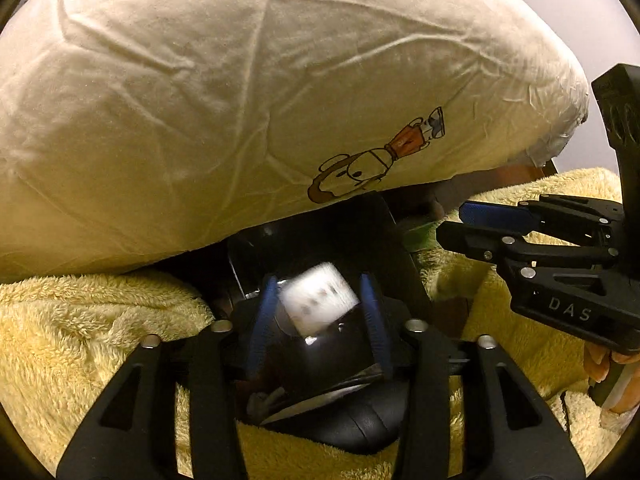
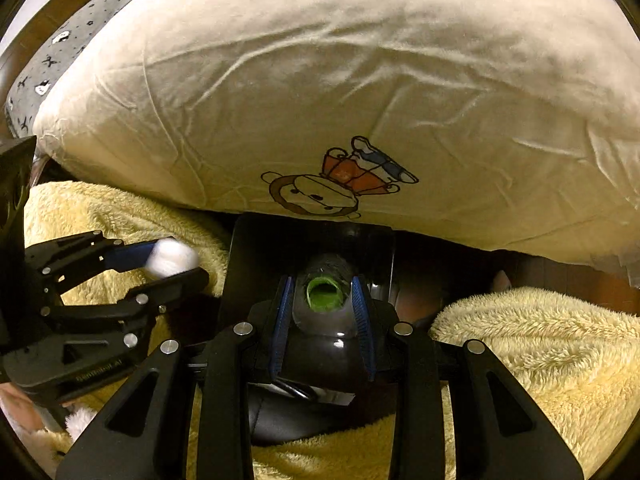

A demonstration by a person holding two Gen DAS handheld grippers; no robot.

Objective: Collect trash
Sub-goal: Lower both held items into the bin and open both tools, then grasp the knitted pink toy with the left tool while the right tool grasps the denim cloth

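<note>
In the left wrist view my left gripper [image 1: 318, 280] points down over a black bin [image 1: 352, 232]. A white crumpled wad [image 1: 318, 298] sits blurred between its blue pads [image 1: 264, 312], loose from them, so the jaws stand open. The right wrist view shows the same wad [image 2: 174, 258] at the left gripper's [image 2: 188, 260] tips. My right gripper [image 2: 323, 280] is shut on a clear plastic bottle with a green mouth [image 2: 325, 294], also over the bin [image 2: 256, 248]. From the left wrist camera the right gripper [image 1: 450, 222] shows at the right, a bit of green [image 1: 420, 234] at its tips.
A big cream pillow [image 2: 320, 80] with a cartoon print overhangs the bin's far side. A fluffy yellow blanket [image 2: 540, 340] surrounds the bin on both sides. A grey patterned sheet [image 2: 60, 52] lies at the upper left. A person's hand [image 1: 600, 360] holds the right gripper.
</note>
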